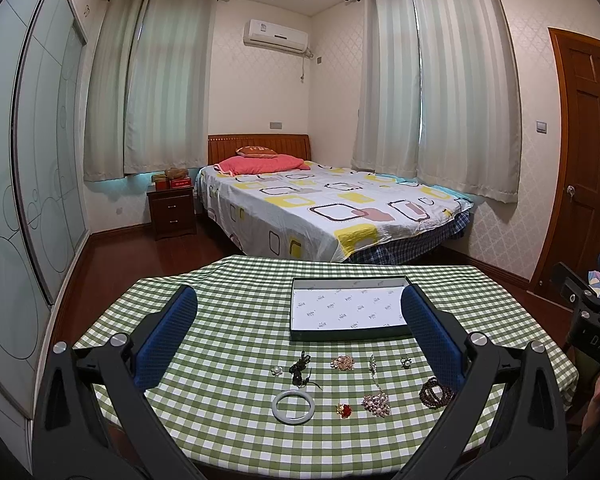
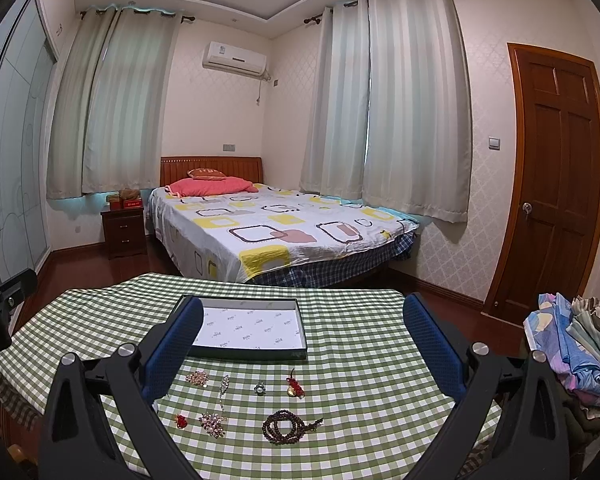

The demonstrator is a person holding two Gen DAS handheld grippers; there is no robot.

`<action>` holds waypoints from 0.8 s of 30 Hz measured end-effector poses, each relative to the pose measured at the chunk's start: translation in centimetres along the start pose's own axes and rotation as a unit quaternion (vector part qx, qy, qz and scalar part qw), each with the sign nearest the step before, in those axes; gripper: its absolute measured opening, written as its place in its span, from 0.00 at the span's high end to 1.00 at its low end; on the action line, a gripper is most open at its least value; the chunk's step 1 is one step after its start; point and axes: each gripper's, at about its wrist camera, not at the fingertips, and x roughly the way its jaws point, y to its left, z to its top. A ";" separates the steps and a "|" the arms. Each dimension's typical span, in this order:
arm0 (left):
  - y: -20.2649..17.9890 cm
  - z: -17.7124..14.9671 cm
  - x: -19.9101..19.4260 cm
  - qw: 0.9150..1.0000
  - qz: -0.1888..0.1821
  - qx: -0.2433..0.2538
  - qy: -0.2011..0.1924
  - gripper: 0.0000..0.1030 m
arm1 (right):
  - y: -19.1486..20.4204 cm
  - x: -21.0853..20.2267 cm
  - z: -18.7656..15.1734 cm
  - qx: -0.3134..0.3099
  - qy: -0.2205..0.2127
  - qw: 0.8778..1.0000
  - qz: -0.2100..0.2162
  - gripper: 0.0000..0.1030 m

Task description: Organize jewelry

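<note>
Both the left gripper [image 1: 299,332] and the right gripper [image 2: 303,338] hang spread wide and empty above the checked table [image 1: 228,308]. The jewellery, including the white bangle [image 1: 293,403] and bead bracelet [image 2: 284,426], lies near the front edge, before the empty tray [image 2: 248,330]. Small brooches [image 2: 197,378] lie close together, so wide pads may snag neighbours or drag the cloth.

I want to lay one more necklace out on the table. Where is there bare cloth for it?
Free: the checked cloth left of the tray, and the wide stretch right of the tray. The tray itself holds nothing. Crowded: the strip in front of it, from the white bangle to the bead bracelet.
</note>
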 end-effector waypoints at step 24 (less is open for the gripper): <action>-0.1 0.1 -0.2 1.000 0.000 -0.001 0.000 0.04 | 0.0 -0.2 0.2 0.000 -0.002 1.000 0.000 0.05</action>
